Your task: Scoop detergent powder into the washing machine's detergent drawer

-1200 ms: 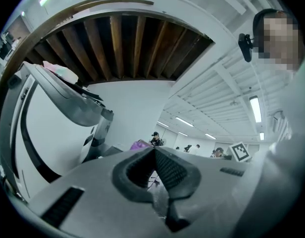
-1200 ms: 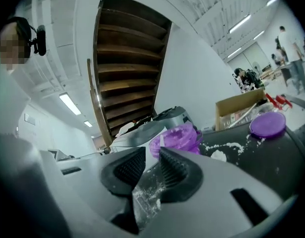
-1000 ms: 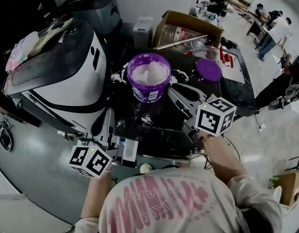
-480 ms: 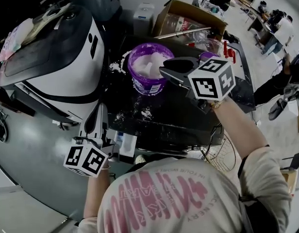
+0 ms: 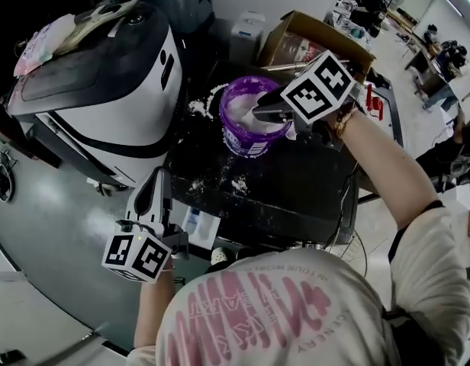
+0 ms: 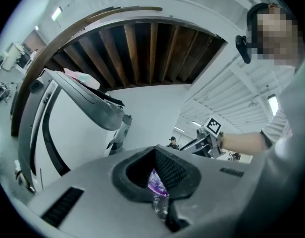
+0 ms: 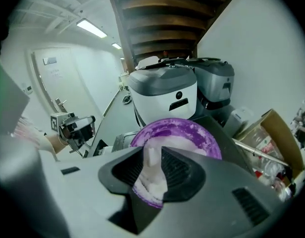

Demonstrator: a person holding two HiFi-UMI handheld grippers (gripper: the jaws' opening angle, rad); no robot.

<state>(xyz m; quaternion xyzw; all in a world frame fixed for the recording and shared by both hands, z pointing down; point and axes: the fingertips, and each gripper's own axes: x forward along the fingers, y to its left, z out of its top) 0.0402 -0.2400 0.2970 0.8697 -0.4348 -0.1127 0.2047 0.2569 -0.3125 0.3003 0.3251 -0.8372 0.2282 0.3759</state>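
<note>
A purple tub [image 5: 250,132] of white detergent powder stands on the black table [image 5: 296,197] beside the white washing machine [image 5: 105,75]. My right gripper [image 5: 258,111] hangs tilted down over the tub's mouth. Its jaws have just been opening and stand open. In the right gripper view the tub [image 7: 192,130] fills the middle, and a white upright piece [image 7: 150,156], perhaps a scoop handle, shows in the gap. My left gripper [image 5: 155,193] is at the table's front left by a white drawer-like box [image 5: 195,223], its jaws slightly apart with nothing between them.
Spilt powder [image 5: 235,183] dots the table in front of the tub. A cardboard box [image 5: 315,40] and a white container [image 5: 246,33] stand behind it. Red-handled things [image 5: 372,101] lie at the right. People work at benches far back right.
My right gripper swung from the table's right front up and leftwards to the tub and tipped downwards. The left gripper shifted only slightly.
</note>
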